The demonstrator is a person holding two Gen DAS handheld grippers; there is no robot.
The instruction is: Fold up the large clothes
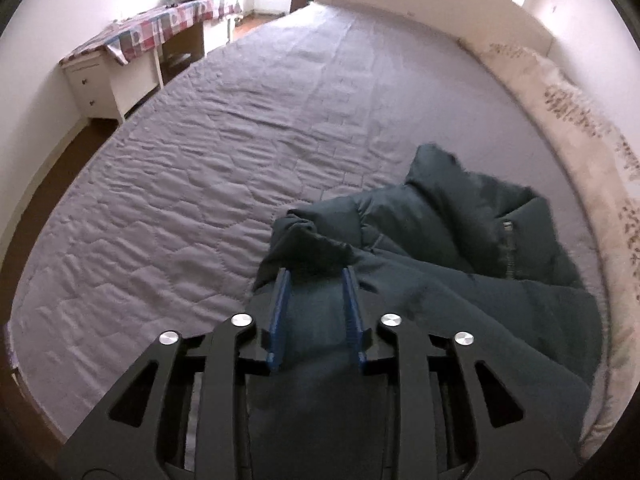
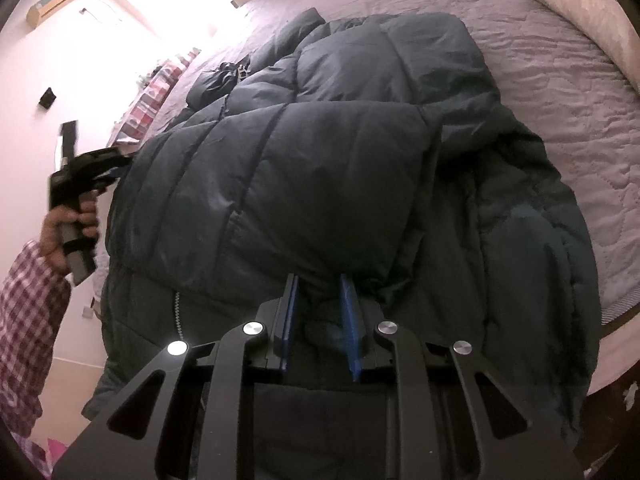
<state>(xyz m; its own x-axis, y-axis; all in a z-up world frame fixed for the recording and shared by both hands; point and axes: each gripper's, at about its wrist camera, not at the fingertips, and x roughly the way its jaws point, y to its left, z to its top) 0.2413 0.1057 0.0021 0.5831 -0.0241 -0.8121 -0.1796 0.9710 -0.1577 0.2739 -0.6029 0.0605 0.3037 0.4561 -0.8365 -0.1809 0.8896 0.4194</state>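
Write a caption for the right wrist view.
Right gripper pinches a dark puffer jacket spread on a grey quilted bed.

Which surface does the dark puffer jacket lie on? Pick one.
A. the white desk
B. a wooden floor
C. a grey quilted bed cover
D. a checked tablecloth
C: the dark puffer jacket is spread over the grey quilted bed cover, with both grippers at its fabric.
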